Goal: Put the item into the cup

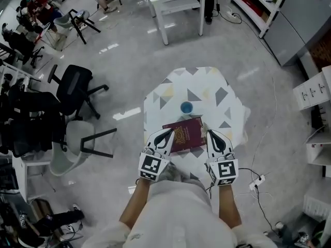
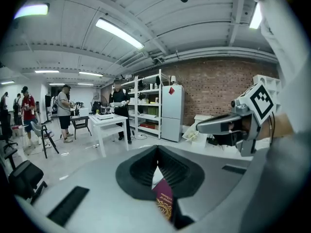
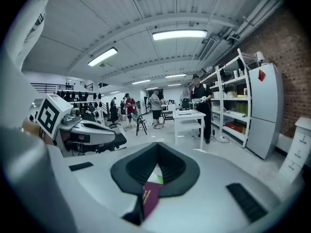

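A small blue cup (image 1: 186, 107) stands upright near the middle of the table (image 1: 212, 89), which has a cloth with triangle patterns. Just in front of it lies a maroon passport-like booklet (image 1: 183, 134), flat on the cloth. My left gripper (image 1: 166, 136) points at the booklet's left edge and my right gripper (image 1: 212, 137) at its right edge. Both have their jaws together with nothing held. The left gripper (image 2: 158, 150) and the right gripper (image 3: 158, 148) each show shut jaws above a strip of the booklet (image 2: 164, 204) (image 3: 149, 198).
Black and grey office chairs (image 1: 77, 94) stand to the left of the table. A white table (image 1: 176, 1) is farther back, and shelves and a grey cabinet (image 1: 295, 25) line the right. A cable and power strip (image 1: 258, 180) lie on the floor at the right. Several people stand far off.
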Motion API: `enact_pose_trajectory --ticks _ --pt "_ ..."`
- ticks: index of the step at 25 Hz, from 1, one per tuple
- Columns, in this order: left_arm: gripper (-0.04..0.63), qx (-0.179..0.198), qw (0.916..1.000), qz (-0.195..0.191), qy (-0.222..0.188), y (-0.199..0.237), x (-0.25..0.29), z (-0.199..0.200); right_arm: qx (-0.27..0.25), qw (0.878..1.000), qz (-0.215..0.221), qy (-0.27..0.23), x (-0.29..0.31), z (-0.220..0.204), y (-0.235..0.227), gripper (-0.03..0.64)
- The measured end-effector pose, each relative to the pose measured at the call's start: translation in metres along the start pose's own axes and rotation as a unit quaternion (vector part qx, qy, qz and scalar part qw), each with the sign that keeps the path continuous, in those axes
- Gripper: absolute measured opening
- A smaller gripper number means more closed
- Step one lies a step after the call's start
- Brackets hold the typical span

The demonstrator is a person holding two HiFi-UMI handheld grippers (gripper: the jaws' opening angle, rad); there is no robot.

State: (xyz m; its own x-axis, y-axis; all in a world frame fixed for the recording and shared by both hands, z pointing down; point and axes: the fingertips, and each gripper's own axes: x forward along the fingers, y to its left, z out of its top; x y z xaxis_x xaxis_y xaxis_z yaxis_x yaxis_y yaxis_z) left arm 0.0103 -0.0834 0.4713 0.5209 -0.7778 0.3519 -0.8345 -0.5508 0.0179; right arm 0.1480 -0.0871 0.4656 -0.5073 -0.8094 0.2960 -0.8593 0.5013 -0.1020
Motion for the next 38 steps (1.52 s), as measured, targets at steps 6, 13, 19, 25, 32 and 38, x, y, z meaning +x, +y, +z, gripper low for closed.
enact_pose_trajectory --ticks 6,13,19,25,32,38 --pt "0.012 -0.003 0.9998 -0.003 0.017 0.003 0.014 -0.012 0.011 1.0 0.01 0.013 0.02 -0.017 -0.005 0.005" --pt "0.012 -0.015 0.9991 -0.032 0.023 0.015 0.037 -0.026 0.003 1.0 -0.001 0.03 0.043 -0.026 -0.008 0.005" --pt "0.012 -0.03 0.9969 -0.065 0.033 0.036 0.056 -0.041 -0.002 0.999 -0.022 0.05 0.065 -0.027 -0.008 0.005" --pt "0.012 -0.046 0.9939 -0.091 0.041 0.051 0.074 -0.054 -0.006 0.997 -0.04 0.07 0.089 -0.033 -0.012 0.005" --pt "0.012 -0.051 0.9911 -0.114 0.047 0.064 0.09 -0.064 -0.01 0.995 -0.045 0.088 0.116 -0.041 -0.014 0.005" --pt "0.012 -0.059 0.9897 -0.119 0.053 0.073 0.102 -0.072 -0.008 0.994 -0.043 0.102 0.133 -0.049 -0.015 0.005"
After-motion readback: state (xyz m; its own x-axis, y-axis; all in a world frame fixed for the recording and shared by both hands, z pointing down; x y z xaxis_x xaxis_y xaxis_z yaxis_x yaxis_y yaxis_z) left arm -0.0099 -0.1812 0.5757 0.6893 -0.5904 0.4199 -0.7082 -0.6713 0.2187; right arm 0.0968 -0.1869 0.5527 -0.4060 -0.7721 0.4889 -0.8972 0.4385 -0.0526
